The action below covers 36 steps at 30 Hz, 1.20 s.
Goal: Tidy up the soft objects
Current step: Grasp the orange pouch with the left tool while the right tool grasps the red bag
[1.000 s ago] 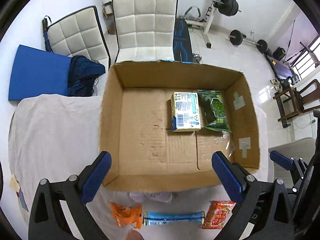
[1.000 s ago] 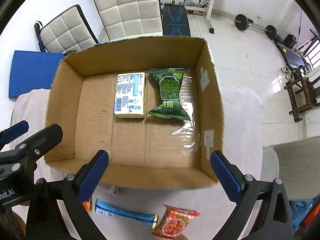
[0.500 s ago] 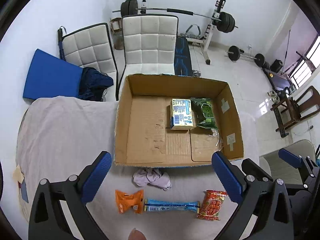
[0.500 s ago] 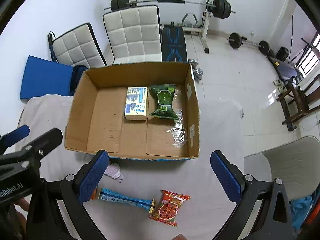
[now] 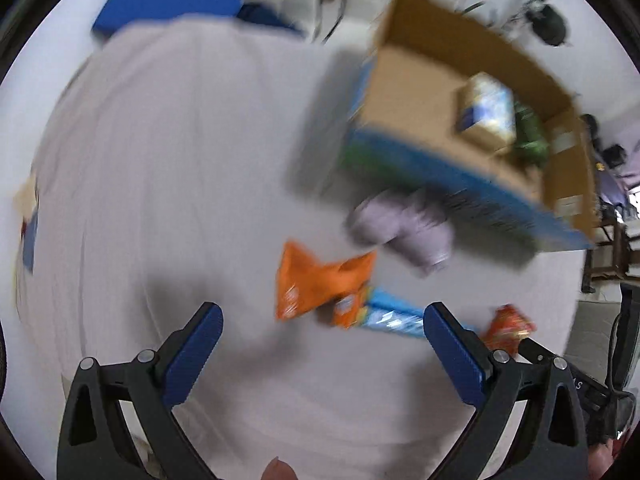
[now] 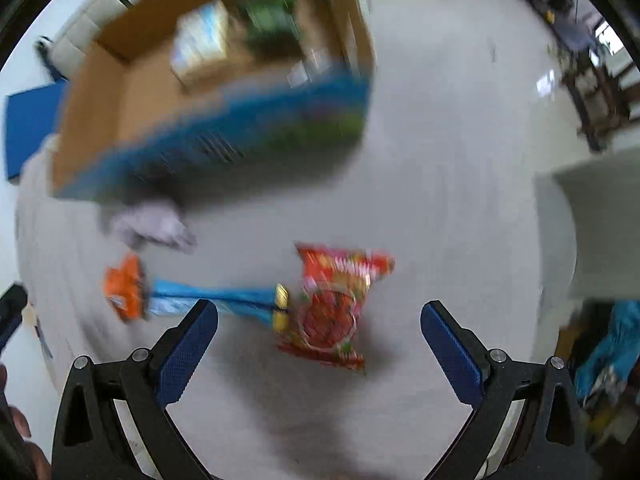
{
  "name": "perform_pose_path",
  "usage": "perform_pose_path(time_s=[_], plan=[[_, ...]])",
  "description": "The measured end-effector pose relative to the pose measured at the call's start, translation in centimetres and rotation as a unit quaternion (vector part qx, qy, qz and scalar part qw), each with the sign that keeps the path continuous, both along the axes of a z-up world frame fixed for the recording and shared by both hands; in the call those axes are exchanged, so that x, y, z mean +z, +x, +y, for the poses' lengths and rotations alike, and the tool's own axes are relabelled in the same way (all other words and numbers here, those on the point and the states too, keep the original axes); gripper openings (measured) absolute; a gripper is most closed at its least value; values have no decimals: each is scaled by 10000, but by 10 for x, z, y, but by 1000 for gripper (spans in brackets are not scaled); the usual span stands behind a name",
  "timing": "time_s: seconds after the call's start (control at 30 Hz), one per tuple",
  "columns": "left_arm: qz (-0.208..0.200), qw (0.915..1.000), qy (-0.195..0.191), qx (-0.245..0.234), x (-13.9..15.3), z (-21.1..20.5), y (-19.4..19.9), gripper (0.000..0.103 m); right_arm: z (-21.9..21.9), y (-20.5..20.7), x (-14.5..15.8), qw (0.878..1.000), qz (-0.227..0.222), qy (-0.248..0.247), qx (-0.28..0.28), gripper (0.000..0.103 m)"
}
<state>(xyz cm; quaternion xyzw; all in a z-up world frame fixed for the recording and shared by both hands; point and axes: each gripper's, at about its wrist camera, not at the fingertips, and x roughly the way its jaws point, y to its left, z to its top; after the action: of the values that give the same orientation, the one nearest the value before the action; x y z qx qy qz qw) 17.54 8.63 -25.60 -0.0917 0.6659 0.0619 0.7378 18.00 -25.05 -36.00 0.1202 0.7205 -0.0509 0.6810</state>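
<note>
Both pictures blurred, left gripper [image 5: 322,320] jaws wide apart and empty above an orange packet [image 5: 316,282], right gripper [image 6: 319,320] likewise spread over a red packet [image 6: 334,304], blue wrapper [image 6: 212,298] between them, lilac cloth [image 5: 404,228] beside the cardboard box [image 5: 416,92] on the sheeted table [image 5: 160,160].

Orange packet [image 5: 316,280], blue packet [image 6: 208,297], red packet [image 6: 334,304], in a row

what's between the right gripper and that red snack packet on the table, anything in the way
Nothing visible. The right gripper is open with the red snack packet lying flat between and just ahead of its fingers. The blue packet touches its left edge but lies off to the side.
</note>
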Motion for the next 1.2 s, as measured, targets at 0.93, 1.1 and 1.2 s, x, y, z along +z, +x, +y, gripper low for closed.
perform_pose_path(time_s=[0.93, 1.1, 1.2], plan=[[1199, 9555, -1783, 2023, -132, 38, 10, 95, -18, 1, -72, 9978, 575, -12, -322, 50], [975, 9726, -1517, 1467, -118, 40, 17, 70, -5, 6, -74, 9978, 648, -94, -55, 49], [944, 9874, -1006, 778, -108, 29, 20, 65, -3, 3, -73, 9974, 689, -158, 118, 49]])
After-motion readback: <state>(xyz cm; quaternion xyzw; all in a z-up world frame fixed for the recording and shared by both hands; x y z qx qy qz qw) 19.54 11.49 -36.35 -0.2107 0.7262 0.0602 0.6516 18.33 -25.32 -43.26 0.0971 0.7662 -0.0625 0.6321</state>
